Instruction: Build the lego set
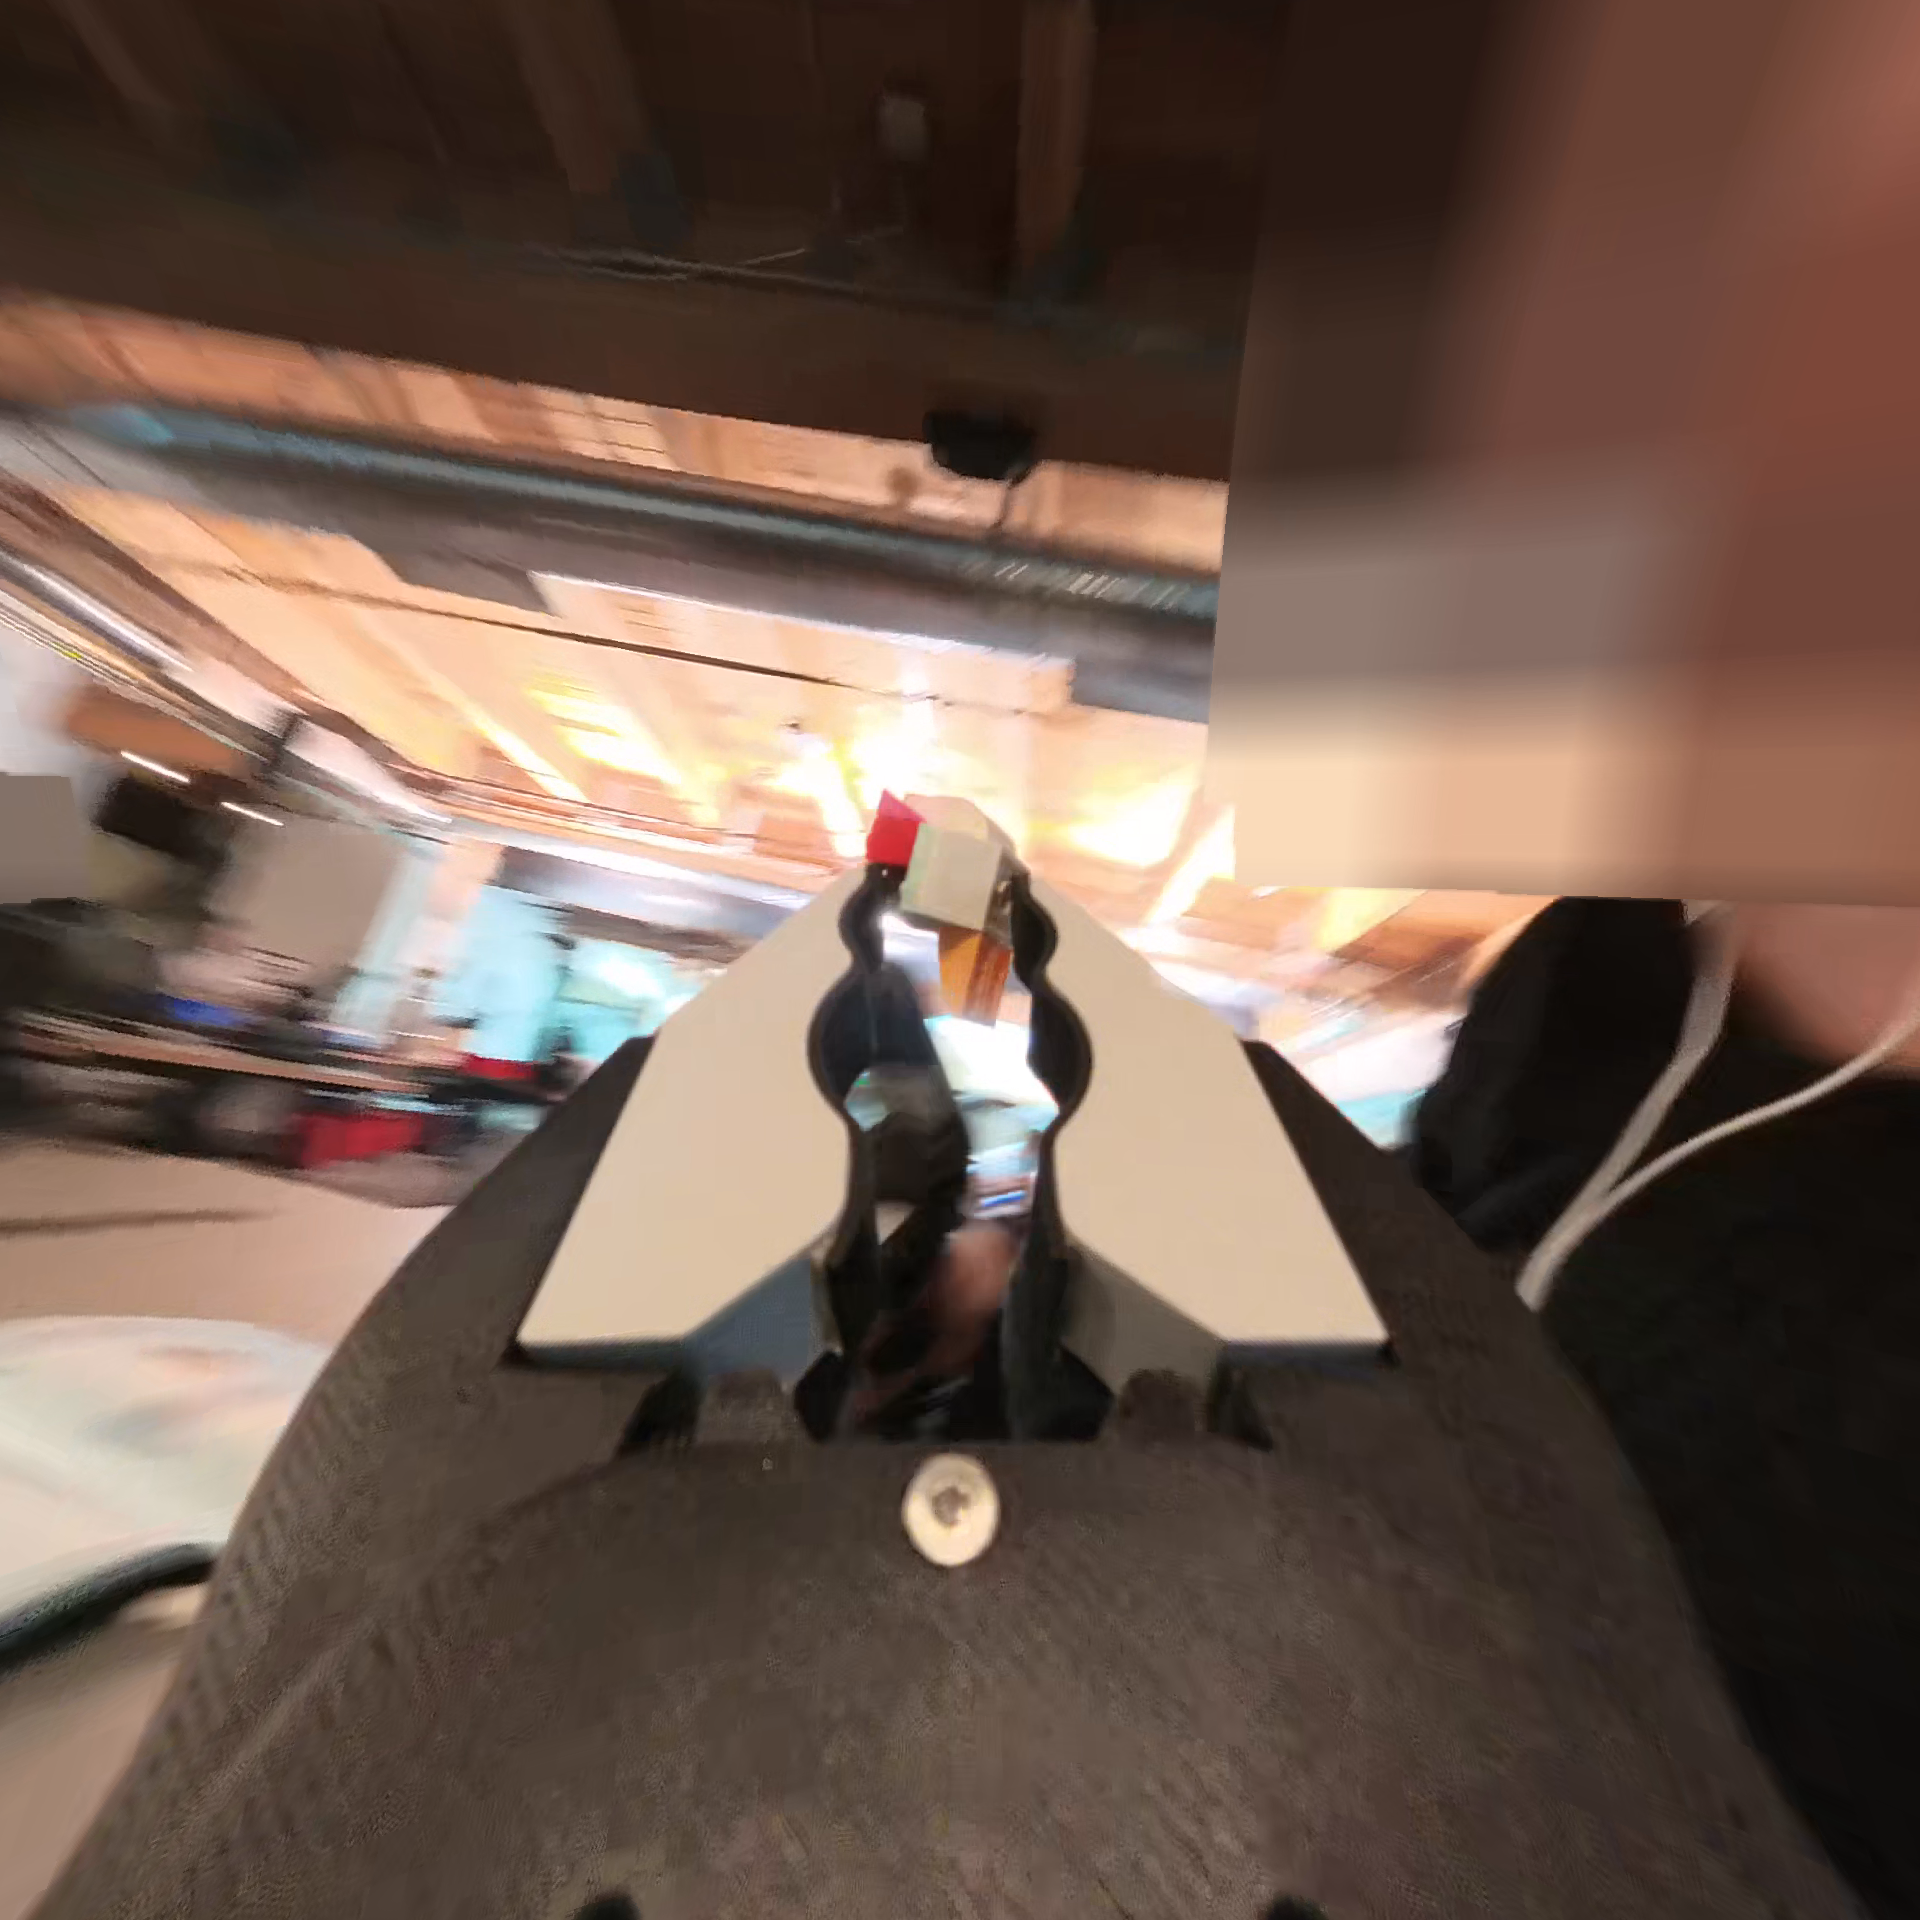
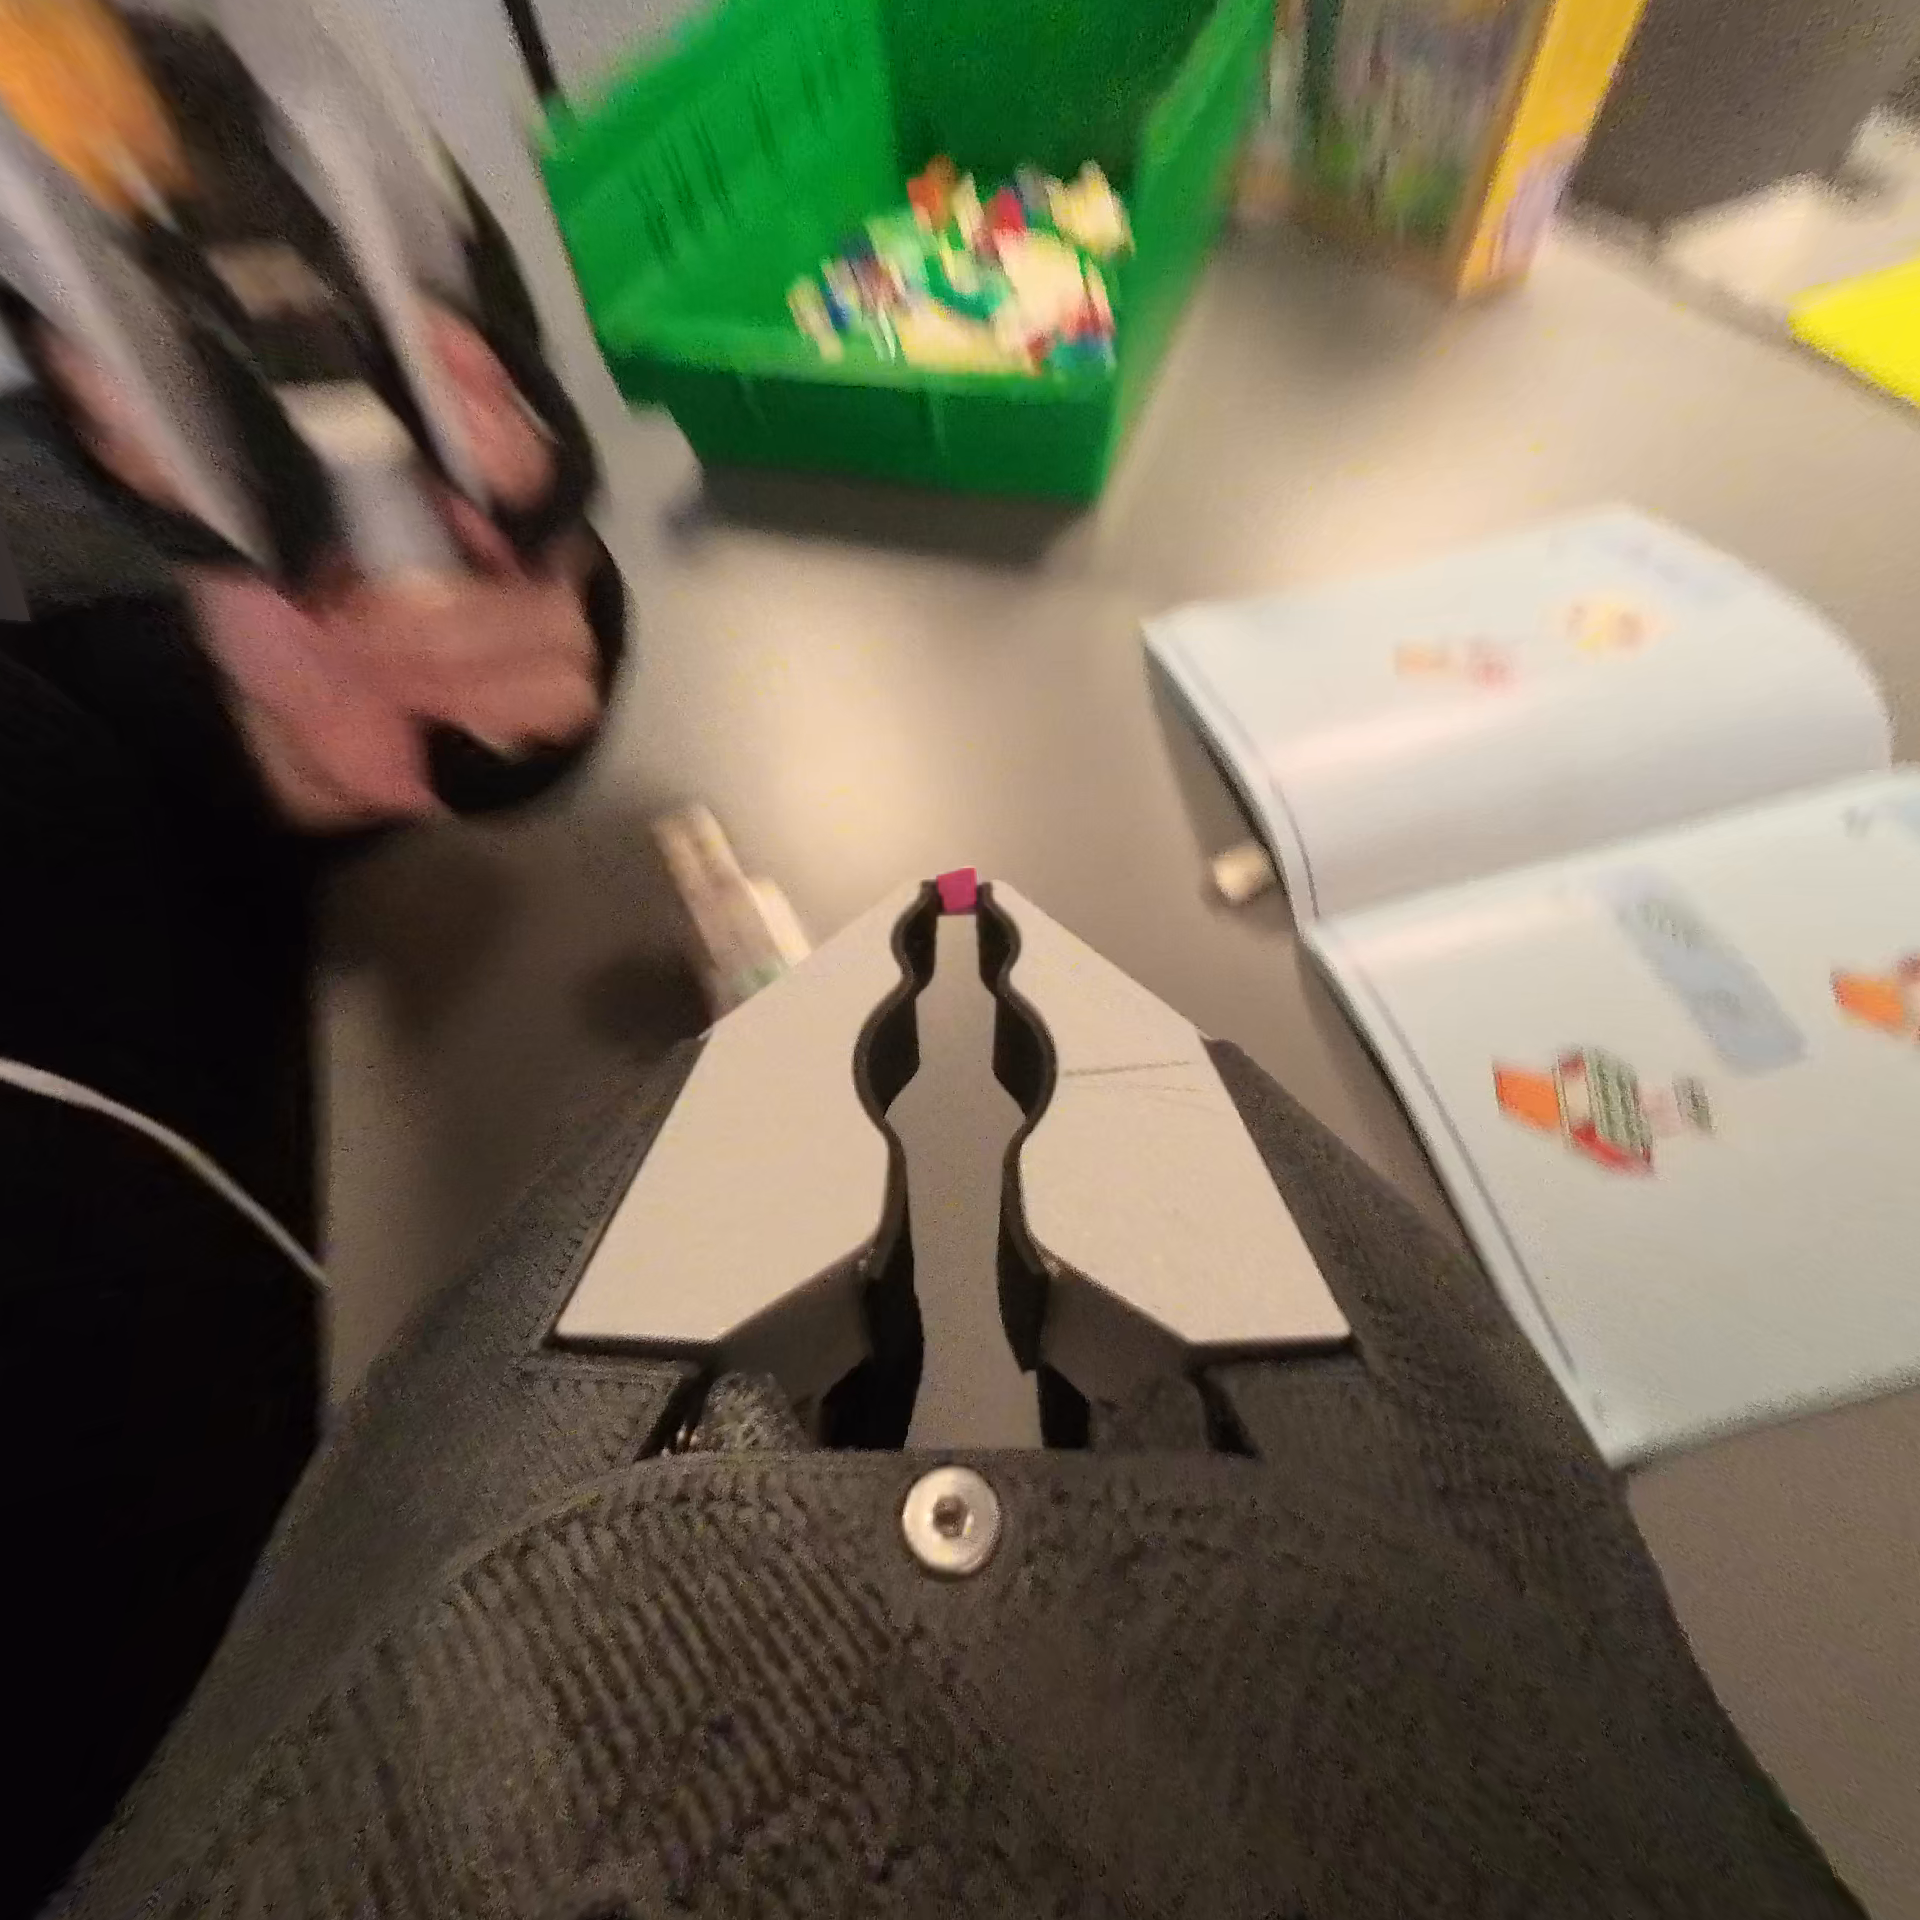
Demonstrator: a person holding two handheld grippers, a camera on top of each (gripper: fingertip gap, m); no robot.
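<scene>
Above the grey table (image 2: 935, 675), right gripper (image 2: 957, 896) jaws pinch a magenta piece (image 2: 957, 891); left gripper (image 1: 951, 883) jaws clamp a small assembly (image 1: 951, 862).

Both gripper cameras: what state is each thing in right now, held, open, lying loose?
Left gripper: shut on a small build of grey, red and orange pieces, raised off the table.
Small build: pinched at the tips.
Right gripper: shut on a tiny pink piece.
Pink piece: held at the tips.
Instruction booklet: lying open.
Green bin: open-topped, holding loose pieces.
</scene>
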